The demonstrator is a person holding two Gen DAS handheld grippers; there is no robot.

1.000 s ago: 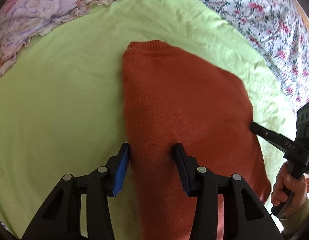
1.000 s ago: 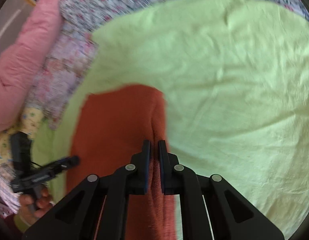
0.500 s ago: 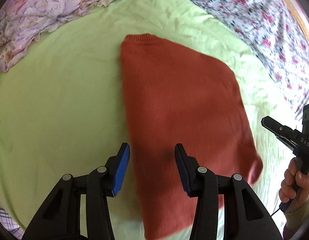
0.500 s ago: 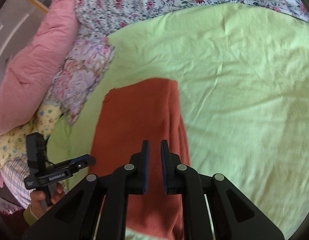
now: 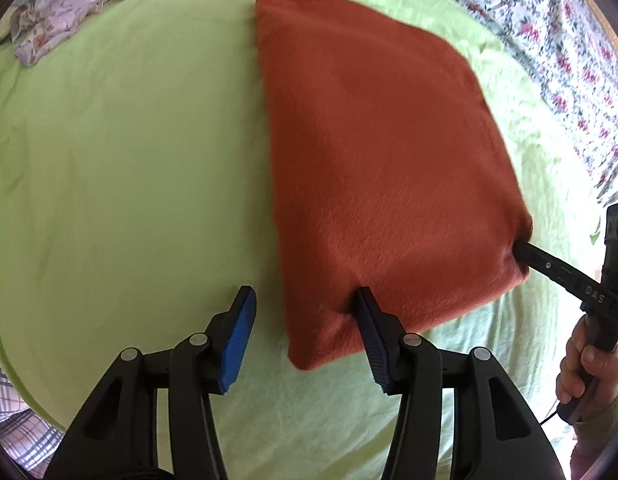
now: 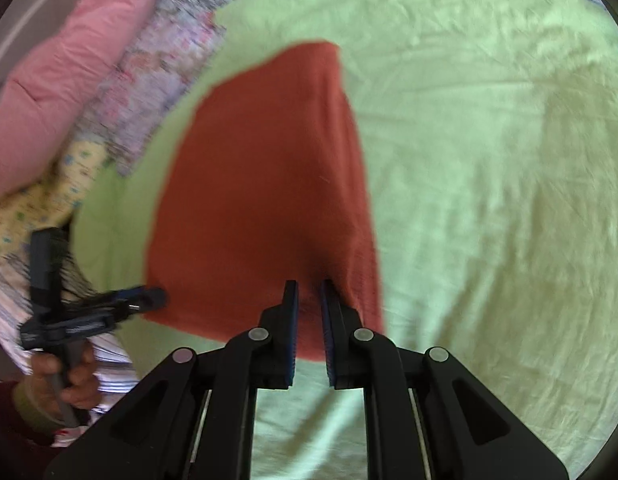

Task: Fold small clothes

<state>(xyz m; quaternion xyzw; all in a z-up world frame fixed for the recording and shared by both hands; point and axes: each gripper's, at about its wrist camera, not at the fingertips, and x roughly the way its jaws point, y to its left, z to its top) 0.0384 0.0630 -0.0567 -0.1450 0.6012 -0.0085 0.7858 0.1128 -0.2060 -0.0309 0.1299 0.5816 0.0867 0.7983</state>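
So the rust-orange sweater (image 5: 381, 168) is lying folded into a rough rectangle on the lime green sheet (image 5: 129, 160) covering the bed, and I'll use it as the landmark for everything. Way off past its far left corner in the left wrist view there's a crumpled pale floral cloth (image 5: 65, 4) at the edge of the sheet. Just to the left of the sweater's near edge is the left gripper (image 5: 305, 300), jaws spread wide: the blue-padded left finger (image 5: 239, 340) sits over bare sheet beside the sweater, while the other finger's tip touches the near hem, so nothing is pinched between them. To the right of the sweater there's a white floral bedspread (image 5: 569, 40) running along the far side. At the sweater's near right corner the right gripper (image 5: 525, 250) pokes into the fabric; from its own camera the right gripper (image 6: 309, 292) has its jaws nearly pressed together with a fold of the sweater (image 6: 265, 184) caught in the narrow gap. In that same view, left of the sweater, you can see a pink quilt (image 6: 69, 72), a yellow flowered cloth (image 6: 37, 208), and the left gripper (image 6: 149, 298) with its tip touching the near left corner of the sweater.
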